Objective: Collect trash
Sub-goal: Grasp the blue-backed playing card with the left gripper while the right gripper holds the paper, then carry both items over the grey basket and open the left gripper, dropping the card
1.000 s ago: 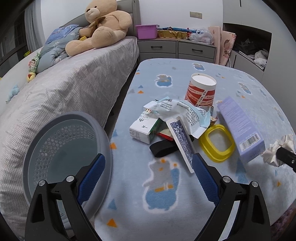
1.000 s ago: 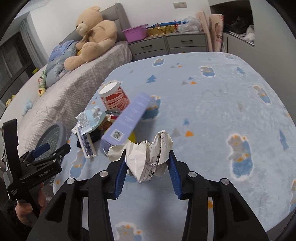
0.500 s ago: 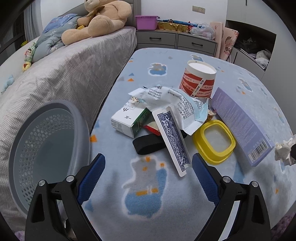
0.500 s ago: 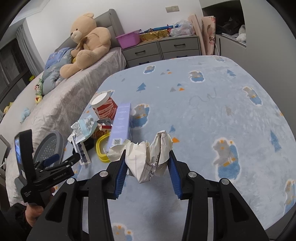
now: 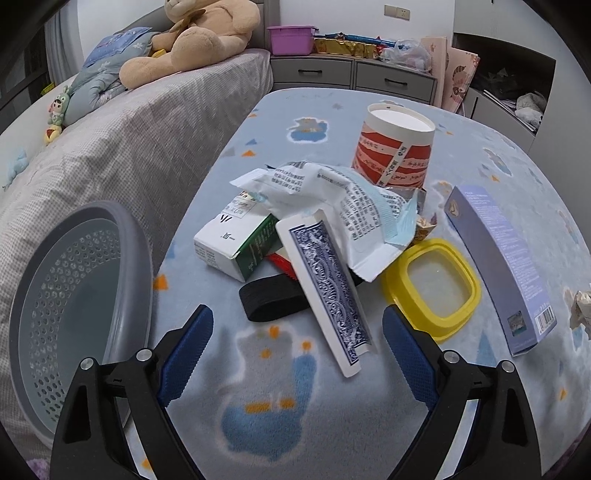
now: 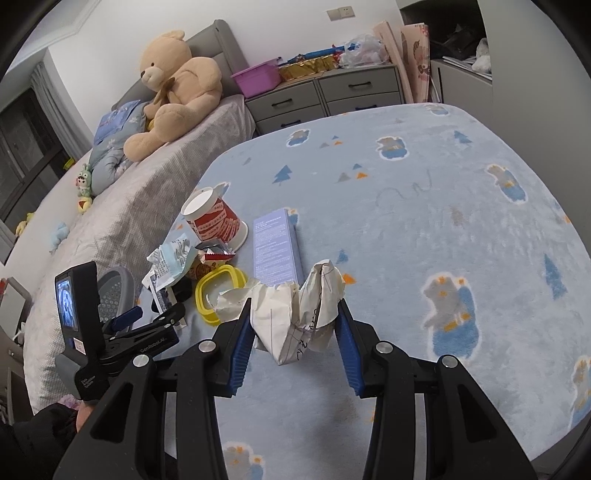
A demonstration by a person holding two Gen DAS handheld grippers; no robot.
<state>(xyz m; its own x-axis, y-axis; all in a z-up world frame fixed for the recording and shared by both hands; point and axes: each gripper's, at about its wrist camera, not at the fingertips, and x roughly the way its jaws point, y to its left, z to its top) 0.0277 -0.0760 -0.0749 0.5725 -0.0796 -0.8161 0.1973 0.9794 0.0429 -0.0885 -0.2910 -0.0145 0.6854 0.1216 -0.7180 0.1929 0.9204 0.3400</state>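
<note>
A pile of trash lies on the blue blanket: a red and white paper cup (image 5: 393,147), a crumpled white wrapper (image 5: 332,199), a green and white carton (image 5: 236,242), a blue patterned card box (image 5: 325,280), a black band (image 5: 273,303), a yellow lid (image 5: 432,286) and a long lilac box (image 5: 502,266). My left gripper (image 5: 297,336) is open just short of the card box and band. My right gripper (image 6: 293,325) is shut on a crumpled paper ball (image 6: 295,314), held above the blanket right of the pile. The grey perforated basket (image 5: 74,302) stands at the left.
A grey bed (image 5: 110,147) with a teddy bear (image 5: 199,33) runs along the left behind the basket. Grey drawers (image 5: 354,79) with a purple tub (image 5: 291,38) stand at the back. The blue blanket (image 6: 443,206) stretches bare to the right of the pile.
My left gripper has sunk and moved in toward the pile, which looms larger. The right gripper, still holding the paper ball, has shifted a little across the blanket away from the pile.
</note>
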